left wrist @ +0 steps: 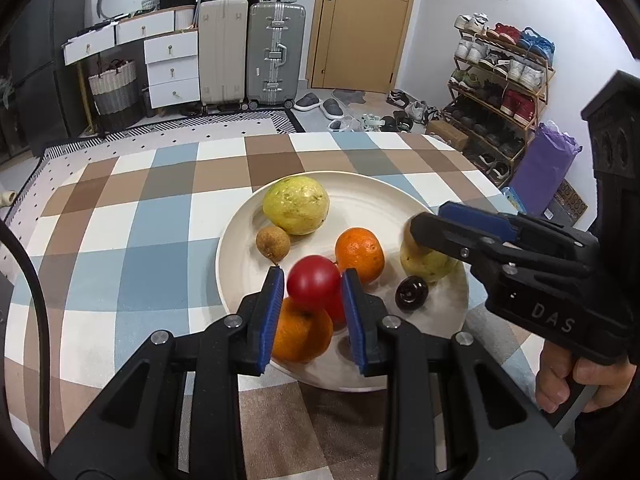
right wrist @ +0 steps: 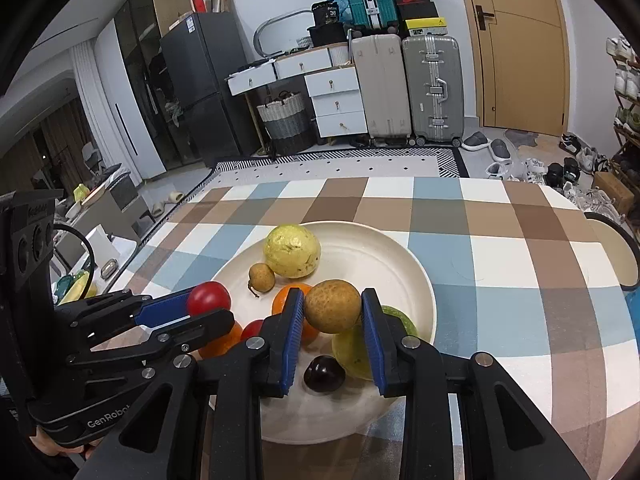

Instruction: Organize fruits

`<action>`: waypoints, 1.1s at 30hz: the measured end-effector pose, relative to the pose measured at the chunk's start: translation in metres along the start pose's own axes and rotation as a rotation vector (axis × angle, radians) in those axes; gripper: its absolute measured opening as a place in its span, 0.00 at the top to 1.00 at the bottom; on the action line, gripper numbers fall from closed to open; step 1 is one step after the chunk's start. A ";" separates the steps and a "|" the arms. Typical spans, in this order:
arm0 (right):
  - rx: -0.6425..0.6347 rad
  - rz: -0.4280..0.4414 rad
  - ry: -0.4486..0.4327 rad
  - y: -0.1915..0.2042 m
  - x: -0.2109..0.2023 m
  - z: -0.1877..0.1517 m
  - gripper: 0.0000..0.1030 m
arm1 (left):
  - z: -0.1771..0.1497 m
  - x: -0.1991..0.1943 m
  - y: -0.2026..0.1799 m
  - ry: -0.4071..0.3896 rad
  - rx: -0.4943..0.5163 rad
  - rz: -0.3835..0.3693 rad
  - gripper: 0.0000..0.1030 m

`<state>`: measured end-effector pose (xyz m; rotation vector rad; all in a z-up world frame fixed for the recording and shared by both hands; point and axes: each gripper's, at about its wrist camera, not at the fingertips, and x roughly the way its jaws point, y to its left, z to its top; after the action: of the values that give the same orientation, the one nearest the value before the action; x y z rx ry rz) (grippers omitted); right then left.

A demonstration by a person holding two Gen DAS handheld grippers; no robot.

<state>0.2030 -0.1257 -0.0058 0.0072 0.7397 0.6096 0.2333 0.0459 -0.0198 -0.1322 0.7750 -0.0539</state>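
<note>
Both grippers loaded over the crowded plate

Left gripper clamps a red tomato, right gripper a brown round fruit; smooth skins may slip, scattering fruit below.

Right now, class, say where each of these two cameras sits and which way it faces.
Left wrist: on the left gripper, looking along its fingers at the plate; it holds a red tomato; right gripper and a hand show.
Right wrist: on the right gripper, facing the same way, holding a brown fruit; left gripper shows.
Shared: plate, yellow guava, suitcases, door.
</note>
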 end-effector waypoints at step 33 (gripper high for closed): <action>-0.061 0.028 -0.148 0.003 -0.066 -0.053 0.00 | -0.067 -0.091 0.007 -0.200 -0.059 0.066 0.01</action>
<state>0.1301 -0.1687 -0.0034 0.0070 0.5780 0.6509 0.1218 0.0550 -0.0048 -0.1654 0.5812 0.0445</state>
